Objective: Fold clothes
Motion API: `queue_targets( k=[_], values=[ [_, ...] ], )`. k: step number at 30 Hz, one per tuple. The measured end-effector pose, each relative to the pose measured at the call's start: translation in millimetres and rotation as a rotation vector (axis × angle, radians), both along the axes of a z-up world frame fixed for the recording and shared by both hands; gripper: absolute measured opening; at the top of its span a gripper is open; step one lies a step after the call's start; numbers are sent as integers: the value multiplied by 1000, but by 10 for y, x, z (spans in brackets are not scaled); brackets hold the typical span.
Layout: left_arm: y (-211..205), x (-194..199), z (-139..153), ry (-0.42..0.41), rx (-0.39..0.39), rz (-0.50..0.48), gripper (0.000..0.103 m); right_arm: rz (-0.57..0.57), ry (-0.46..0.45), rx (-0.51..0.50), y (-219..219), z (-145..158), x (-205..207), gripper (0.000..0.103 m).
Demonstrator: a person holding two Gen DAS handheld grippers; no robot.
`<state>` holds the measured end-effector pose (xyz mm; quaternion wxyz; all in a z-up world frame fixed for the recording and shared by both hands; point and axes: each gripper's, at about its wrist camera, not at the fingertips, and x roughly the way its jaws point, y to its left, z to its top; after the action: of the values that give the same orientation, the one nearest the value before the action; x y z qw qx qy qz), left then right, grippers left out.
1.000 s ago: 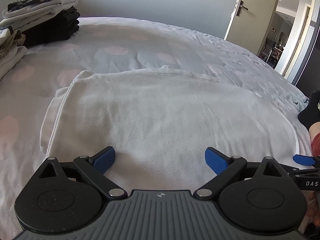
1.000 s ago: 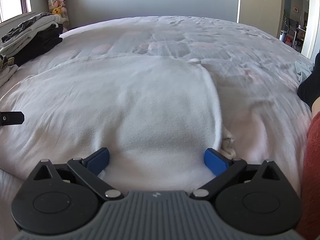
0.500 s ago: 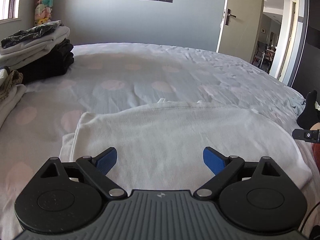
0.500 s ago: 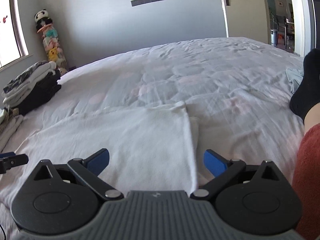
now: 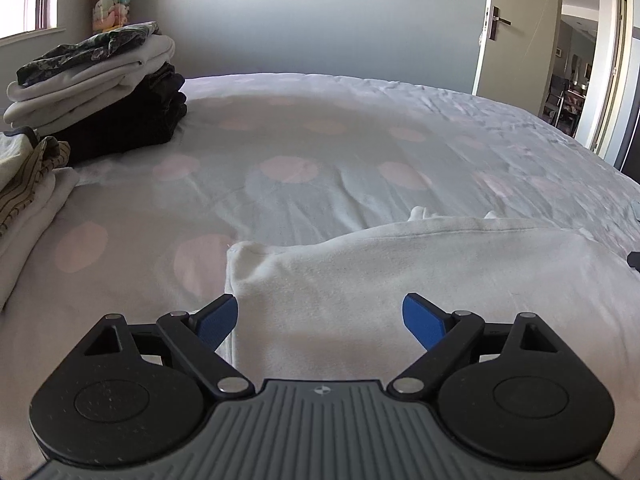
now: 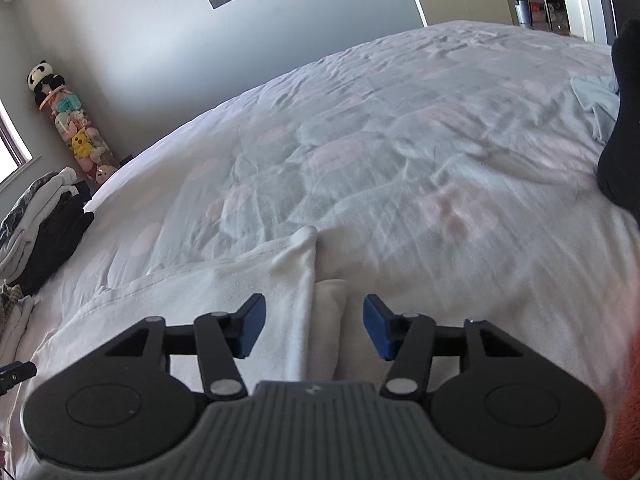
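A white fleece garment (image 5: pixel 420 272) lies flat and folded on the bed. My left gripper (image 5: pixel 320 318) is open and hovers over the garment's left end, its left finger just past the edge. In the right wrist view the same garment (image 6: pixel 224 292) ends in a folded right edge with a second layer peeking out beside it. My right gripper (image 6: pixel 314 326) is open, narrower than before, straddling that right edge. Nothing is held in either gripper.
A stack of folded clothes (image 5: pixel 100 88) sits at the far left of the bed, with another pile (image 5: pixel 28 184) nearer. A person's black-socked foot (image 6: pixel 622 128) rests on the bed at the right, a red sleeve (image 6: pixel 628 400) beside my right gripper. A doorway (image 5: pixel 580 60) opens at right.
Both grippers have lifted and tilted up, showing more bed and wall. The left one has shifted toward the garment's left end, the right toward its right edge, with its fingers closer together.
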<state>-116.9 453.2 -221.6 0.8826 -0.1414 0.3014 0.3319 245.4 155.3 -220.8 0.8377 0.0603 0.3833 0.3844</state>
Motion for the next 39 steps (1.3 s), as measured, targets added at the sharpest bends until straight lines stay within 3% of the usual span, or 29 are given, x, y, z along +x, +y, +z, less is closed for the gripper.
queue_targets(
  k=[5, 8, 11, 14, 20, 24, 28, 34, 39],
  values=[
    [23, -11, -25, 3, -8, 14, 103, -30, 82, 27, 39, -206, 64, 47],
    [54, -32, -14, -4, -23, 31, 103, -31, 98, 38, 68, -268, 33, 33],
    [117, -51, 15, -1, -64, 45, 103, -36, 101, 42, 89, -248, -6, 22],
    [197, -69, 96, 26, -89, 39, 101, -33, 63, 51, 141, -41, -117, 18],
    [314, -171, 219, 46, -36, 18, 98, -25, -13, 69, 247, 374, -343, 16],
    [399, -281, 195, -1, -83, 34, 91, 19, -50, 86, 484, 738, -631, 16],
    [455, -386, 295, -58, -75, 37, 89, 71, -74, 124, 808, 1029, -937, 15],
    [660, -644, 323, -157, -191, 61, 87, 151, -71, 164, 1431, 1224, -1404, 15],
    [863, -794, 266, -176, -264, 94, 83, 220, -27, 172, 1997, 1157, -1769, 15]
  ],
)
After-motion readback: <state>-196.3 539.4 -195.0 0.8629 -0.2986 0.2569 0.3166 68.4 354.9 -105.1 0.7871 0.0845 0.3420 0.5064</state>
